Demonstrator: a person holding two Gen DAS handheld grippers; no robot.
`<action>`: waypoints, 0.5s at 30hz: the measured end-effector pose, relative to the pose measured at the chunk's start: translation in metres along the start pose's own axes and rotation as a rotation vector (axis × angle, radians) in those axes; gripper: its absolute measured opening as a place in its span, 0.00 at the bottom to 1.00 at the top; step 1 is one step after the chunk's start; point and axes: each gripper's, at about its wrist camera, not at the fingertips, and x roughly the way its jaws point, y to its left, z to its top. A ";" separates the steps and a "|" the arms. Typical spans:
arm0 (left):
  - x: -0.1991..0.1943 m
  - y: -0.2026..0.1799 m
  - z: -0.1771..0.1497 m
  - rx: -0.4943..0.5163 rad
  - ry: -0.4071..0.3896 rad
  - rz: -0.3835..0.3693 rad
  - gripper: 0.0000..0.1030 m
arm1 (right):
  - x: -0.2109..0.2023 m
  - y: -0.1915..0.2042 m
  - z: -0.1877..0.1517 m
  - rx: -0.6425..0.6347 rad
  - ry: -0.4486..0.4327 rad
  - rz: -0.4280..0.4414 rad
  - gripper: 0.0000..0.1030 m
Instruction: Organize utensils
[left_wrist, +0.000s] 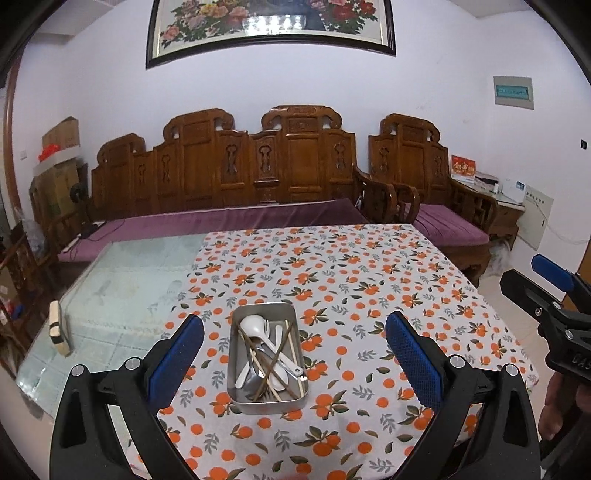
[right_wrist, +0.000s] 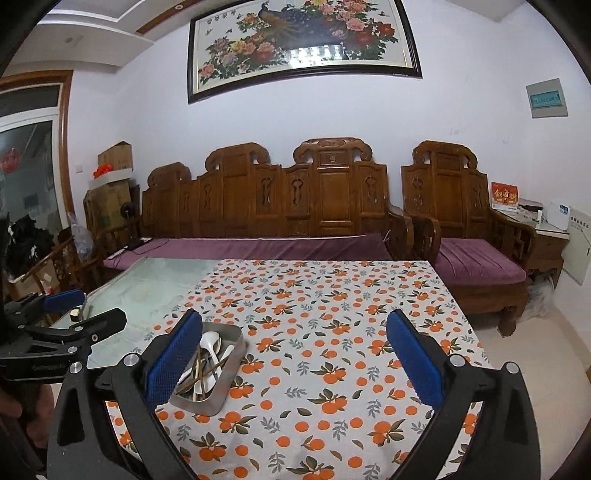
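The left claw (left_wrist: 294, 356) is held above the near edge of the table (left_wrist: 122, 280), pointing forward and somewhat down, and its two blue pads stand wide apart with nothing between them. Between the pads, but lower and further away, the metal tray (left_wrist: 236, 384) rests on the orange-print tablecloth (left_wrist: 369, 280). The tray carries the utensils: white plastic spoons (left_wrist: 253, 326), brown chopsticks (left_wrist: 275, 350) lying crossed, and some metal cutlery under them. The right claw (right_wrist: 294, 356) is also fully open and holds nothing; it hangs to the right of the tray, with its left pad just in front of the tray's near left corner in the right wrist view. In the left wrist view the right claw appears at the right border, well apart from the tray, and part of a hand (left_wrist: 557, 406) shows below it. Raised letters stand on that claw's black body, but only a few are visible and I cannot read them with certainty.
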 end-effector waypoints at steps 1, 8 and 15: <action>-0.001 -0.001 0.000 0.000 -0.003 0.004 0.92 | -0.001 0.001 0.000 -0.002 0.000 -0.001 0.97; -0.003 0.002 -0.002 -0.025 -0.007 0.013 0.92 | -0.003 0.001 -0.002 -0.001 -0.001 0.003 0.97; -0.004 0.002 -0.001 -0.026 -0.011 0.016 0.92 | -0.006 0.001 -0.001 0.002 -0.005 0.000 0.97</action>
